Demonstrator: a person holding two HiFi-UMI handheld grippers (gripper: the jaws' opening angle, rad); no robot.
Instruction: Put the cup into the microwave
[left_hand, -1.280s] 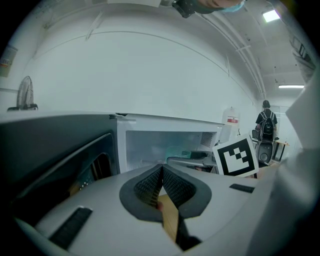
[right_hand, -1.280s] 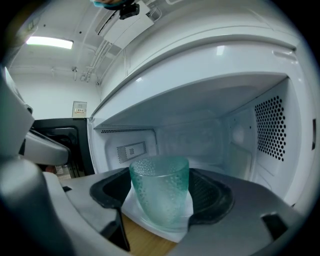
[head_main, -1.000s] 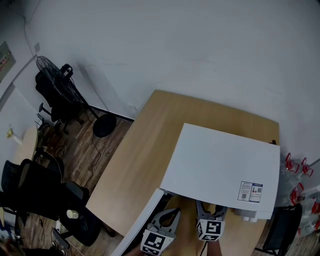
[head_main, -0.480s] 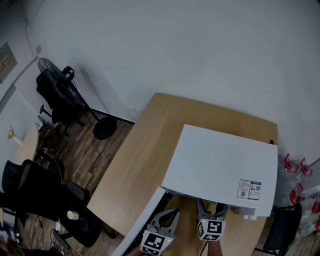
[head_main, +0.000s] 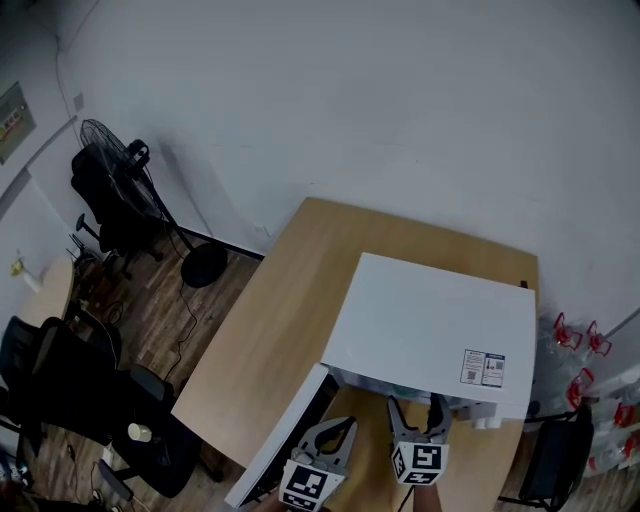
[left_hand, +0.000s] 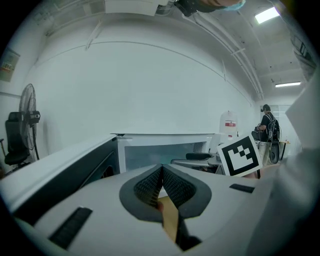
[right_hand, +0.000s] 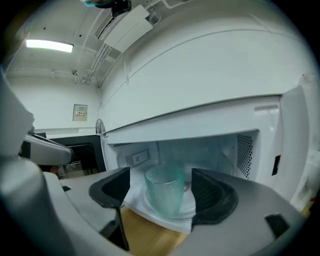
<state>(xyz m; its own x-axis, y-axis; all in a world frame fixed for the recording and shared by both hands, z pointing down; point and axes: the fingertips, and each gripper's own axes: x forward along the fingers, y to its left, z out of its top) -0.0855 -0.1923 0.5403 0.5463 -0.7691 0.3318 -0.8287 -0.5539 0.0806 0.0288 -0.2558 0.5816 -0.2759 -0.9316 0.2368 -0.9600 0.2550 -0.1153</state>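
A fan (head_main: 100, 150) stands on the floor far left, well apart from the table (head_main: 290, 290). On the table sits the microwave (head_main: 430, 330), its door (head_main: 285, 430) swung open to the left. The left gripper (head_main: 338, 428) hangs just beside the door, jaws pressed together on nothing. The right gripper (head_main: 415, 405) faces the oven's mouth, jaws wide. The cup (right_hand: 164, 190) stands upright on the turntable (right_hand: 187, 210) inside the microwave, between those jaws but clear of both.
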